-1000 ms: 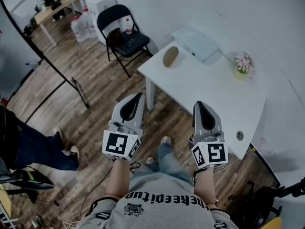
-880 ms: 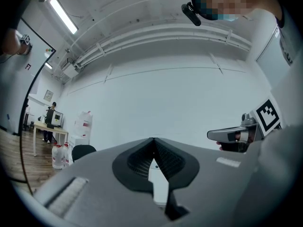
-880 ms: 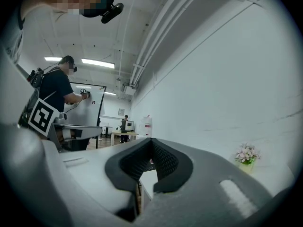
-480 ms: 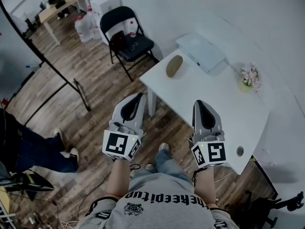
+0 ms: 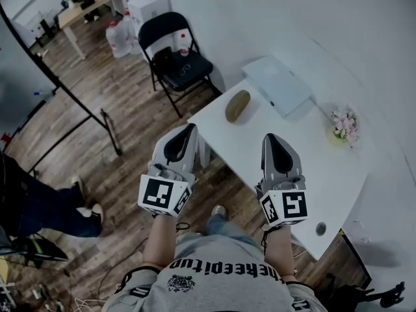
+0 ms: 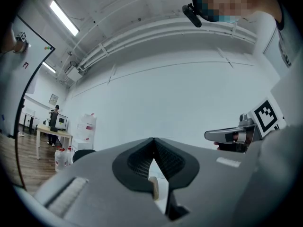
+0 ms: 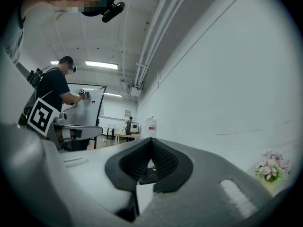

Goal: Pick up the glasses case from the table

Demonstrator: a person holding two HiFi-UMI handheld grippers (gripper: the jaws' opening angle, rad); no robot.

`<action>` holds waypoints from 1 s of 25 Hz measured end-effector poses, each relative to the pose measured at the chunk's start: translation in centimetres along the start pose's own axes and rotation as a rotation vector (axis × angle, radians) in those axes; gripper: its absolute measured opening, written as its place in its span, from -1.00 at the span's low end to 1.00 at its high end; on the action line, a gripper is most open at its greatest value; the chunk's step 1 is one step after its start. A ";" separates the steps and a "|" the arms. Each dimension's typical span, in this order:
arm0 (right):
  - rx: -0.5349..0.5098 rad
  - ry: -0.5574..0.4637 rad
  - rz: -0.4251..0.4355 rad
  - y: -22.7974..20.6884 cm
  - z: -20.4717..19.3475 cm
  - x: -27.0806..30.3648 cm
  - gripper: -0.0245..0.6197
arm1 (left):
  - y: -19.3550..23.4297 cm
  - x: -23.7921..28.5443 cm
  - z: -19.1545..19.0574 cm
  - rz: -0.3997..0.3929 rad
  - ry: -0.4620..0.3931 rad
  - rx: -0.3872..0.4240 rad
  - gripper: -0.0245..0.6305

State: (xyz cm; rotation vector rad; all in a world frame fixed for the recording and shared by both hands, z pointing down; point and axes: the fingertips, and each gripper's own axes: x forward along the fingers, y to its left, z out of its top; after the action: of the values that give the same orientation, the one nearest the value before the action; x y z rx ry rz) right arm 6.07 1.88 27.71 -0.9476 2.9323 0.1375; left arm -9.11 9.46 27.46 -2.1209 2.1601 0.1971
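In the head view, the left gripper (image 5: 189,129) and the right gripper (image 5: 269,138) are held out side by side. The left is above the wooden floor (image 5: 123,109), just off the corner of the white table (image 5: 325,174). The right is over the table's near part. In each gripper view the jaws are seen closed tip to tip, and nothing is gripped between them.

Farther along the table, near its left edge, the glasses case (image 5: 237,105) is seen lying flat, well apart from both grippers. It is shown plainly by the head view alone. Beyond it a white box (image 5: 276,84) is set, and to the right a small pot of flowers (image 5: 344,125), which is also caught low in the right gripper view. A black folding chair (image 5: 177,57) is seen past the table's corner. Only the right gripper view shows a person at a whiteboard (image 7: 57,91).
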 end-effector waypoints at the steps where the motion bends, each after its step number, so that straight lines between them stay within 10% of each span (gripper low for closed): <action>1: 0.000 0.001 0.003 -0.4 -0.1 0.4 -0.91 | 0.1 0.5 -0.1 0.004 0.000 0.002 -0.87; 25: 0.048 0.001 0.065 -6.2 -2.2 6.5 -0.91 | -0.1 8.3 -1.6 0.041 0.021 0.032 -0.86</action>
State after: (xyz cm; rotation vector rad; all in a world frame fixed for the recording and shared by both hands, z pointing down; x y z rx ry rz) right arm 4.43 -7.14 28.95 -0.8468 2.9546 0.0694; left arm -9.19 1.02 27.62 -2.0719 2.2049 0.1437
